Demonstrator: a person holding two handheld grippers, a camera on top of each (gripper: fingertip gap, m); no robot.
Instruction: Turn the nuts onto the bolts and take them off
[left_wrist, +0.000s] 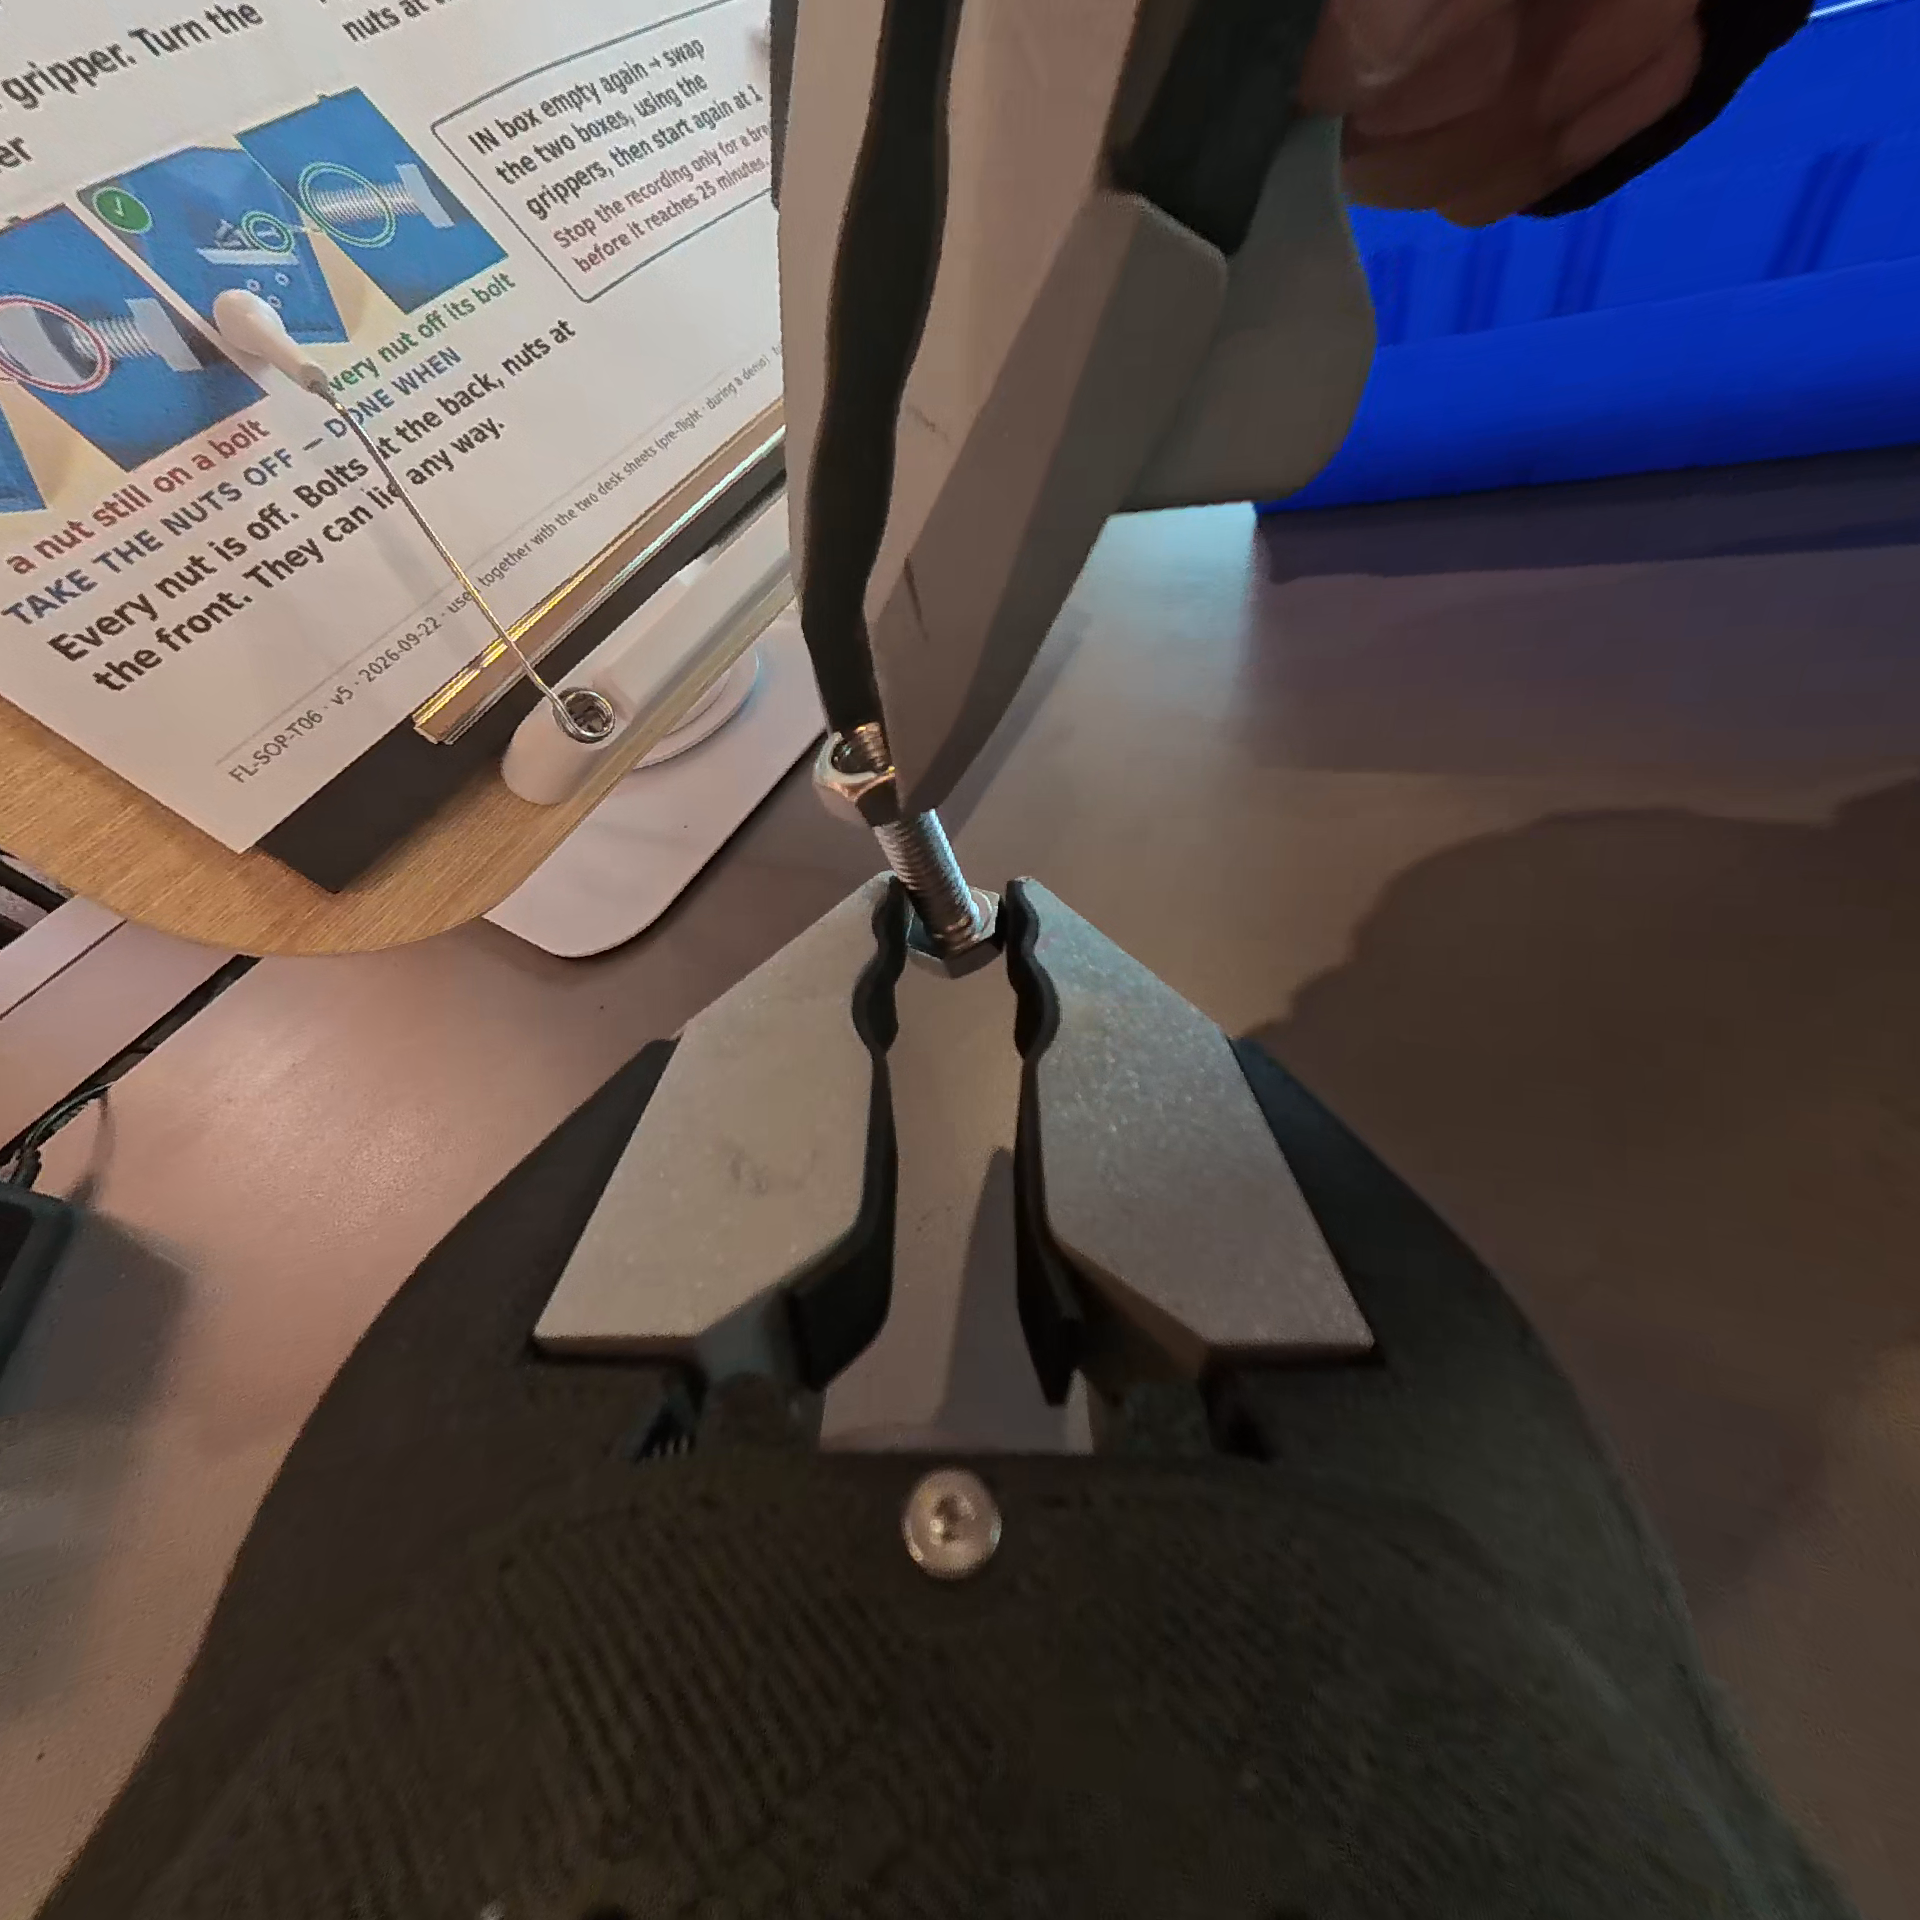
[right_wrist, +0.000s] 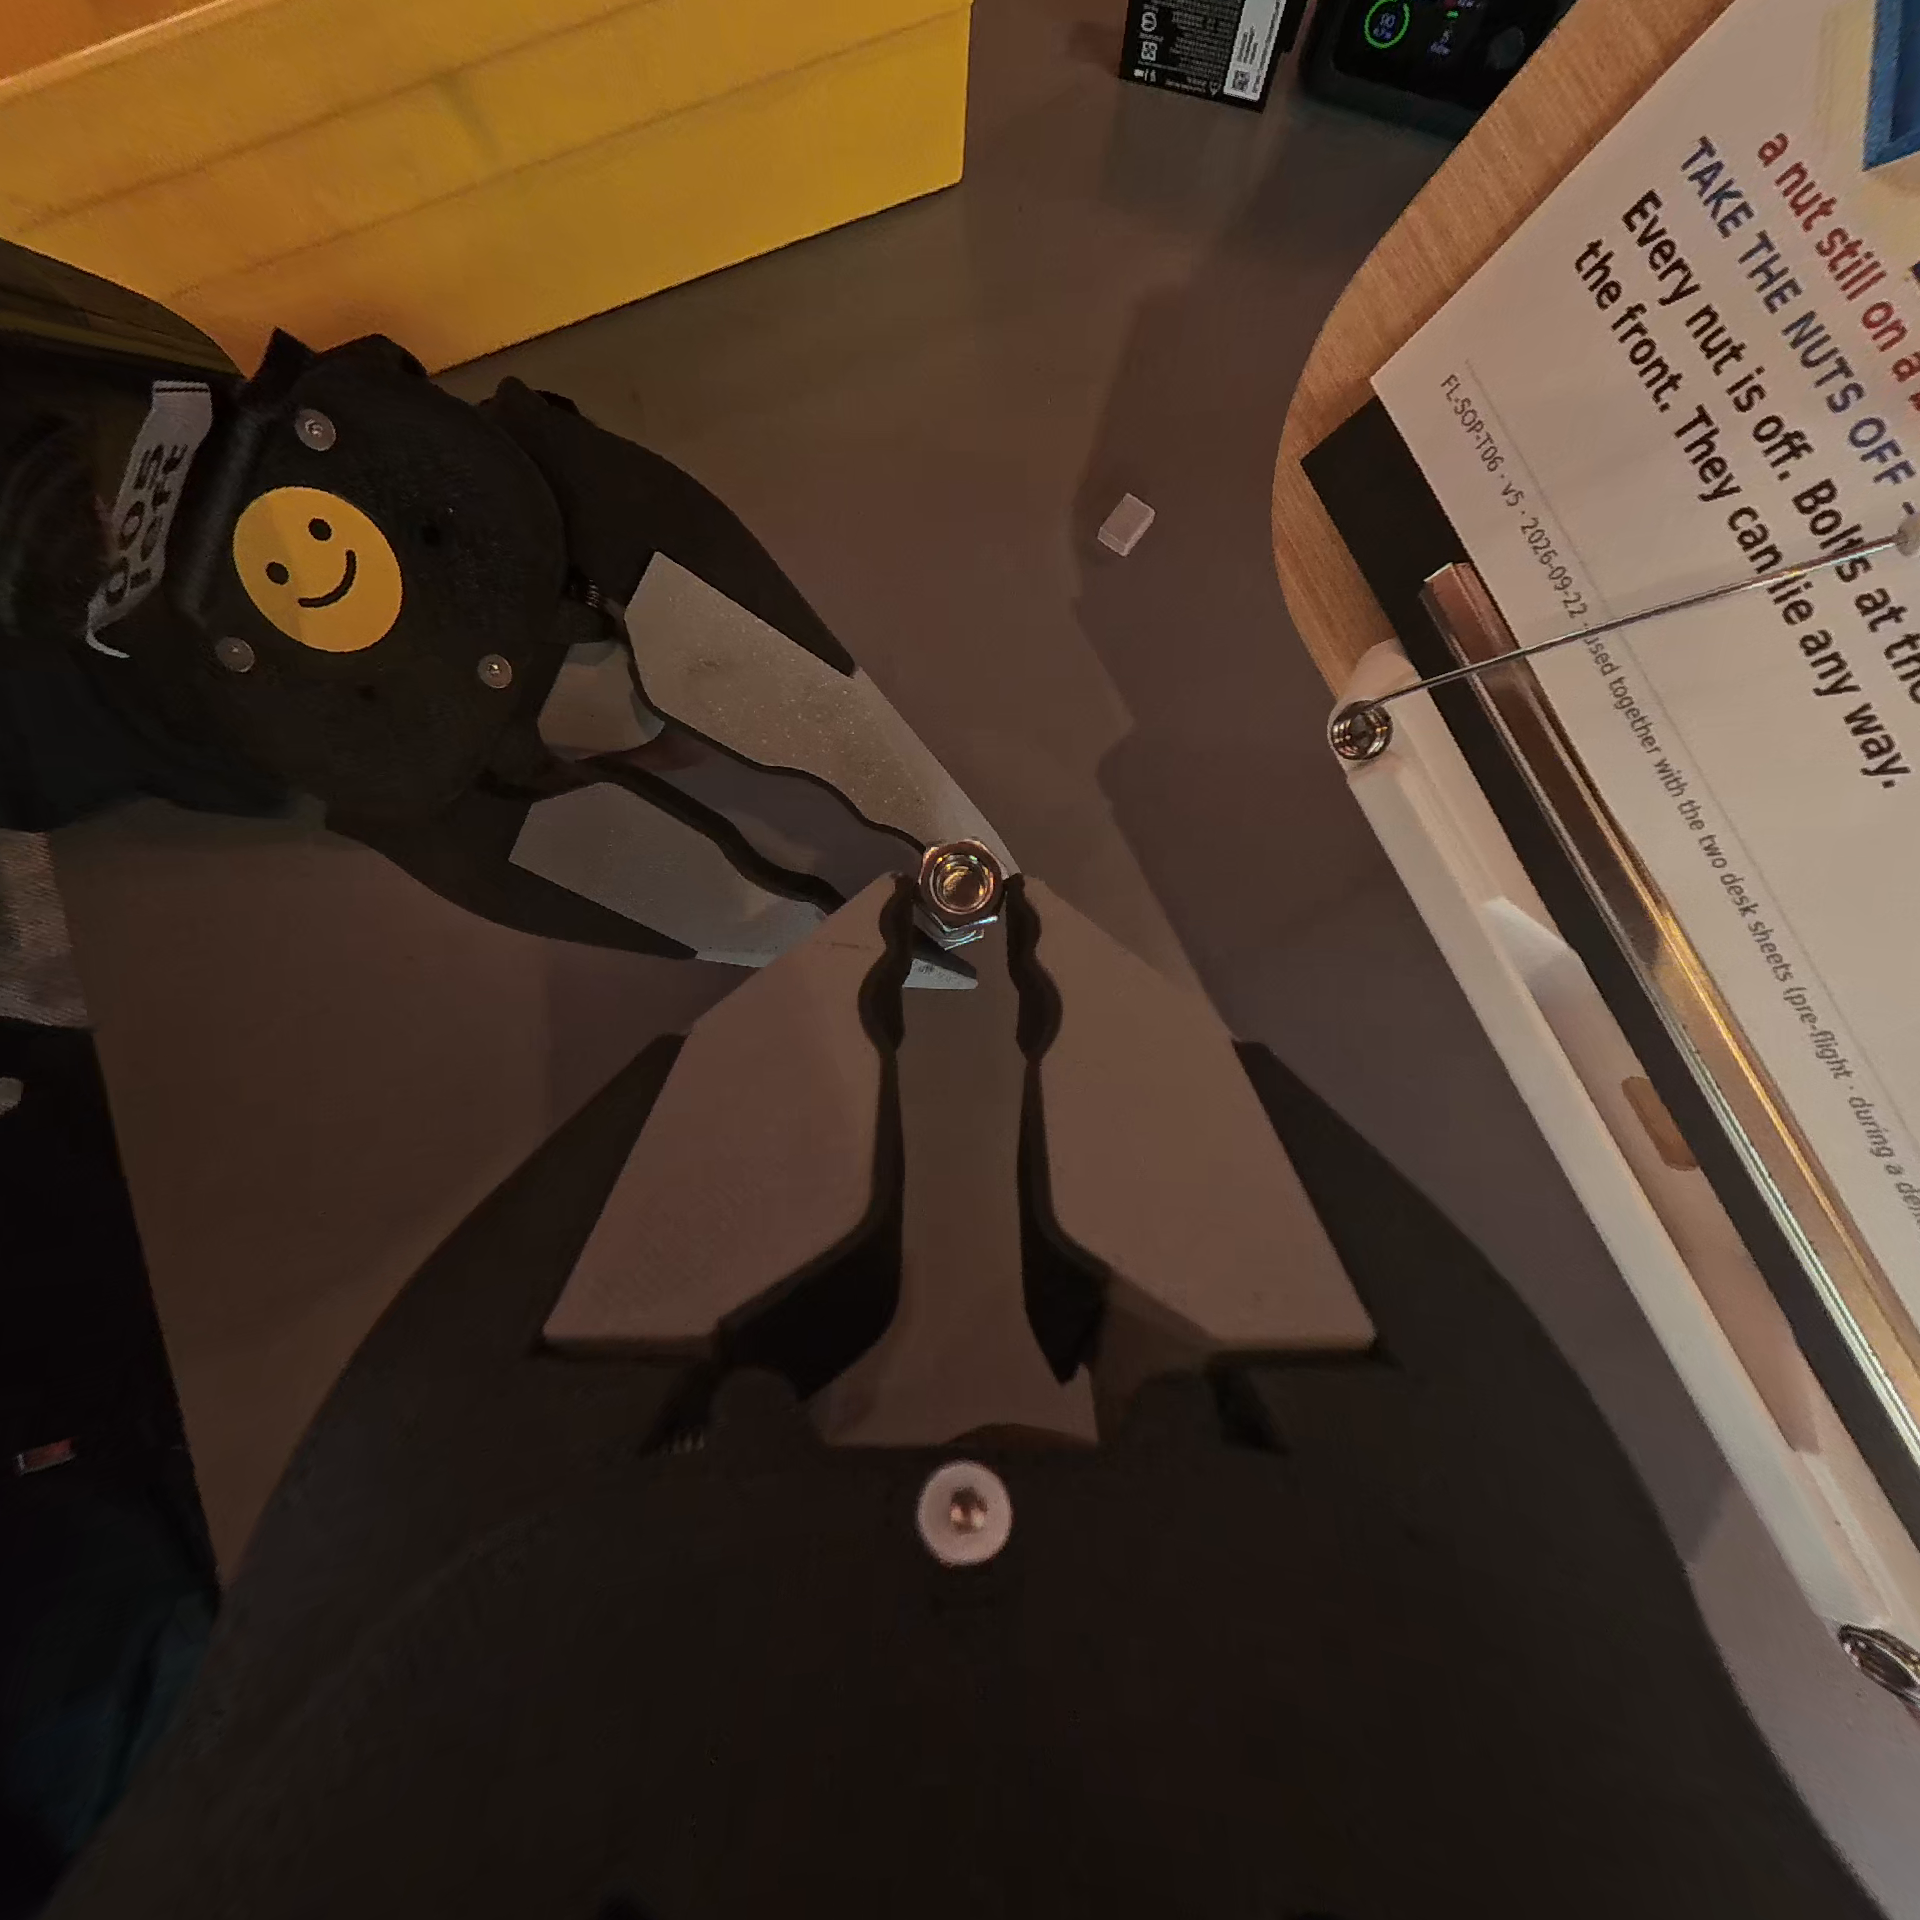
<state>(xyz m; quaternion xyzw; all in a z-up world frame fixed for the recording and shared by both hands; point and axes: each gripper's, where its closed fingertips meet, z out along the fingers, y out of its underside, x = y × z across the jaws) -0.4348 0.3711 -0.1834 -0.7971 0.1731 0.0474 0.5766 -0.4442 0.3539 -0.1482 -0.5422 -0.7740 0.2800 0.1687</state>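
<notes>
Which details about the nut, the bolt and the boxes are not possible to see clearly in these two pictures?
- Left wrist view: the right gripper covers one side of the nut, so its thread engagement on the bolt cannot be told.
- Right wrist view: the bolt is seen end-on under the nut, so its shaft is hidden.
- Yellow box: cut by the top edge; contents unseen.
- Blue box: blocked by the right gripper; contents unseen.
</notes>
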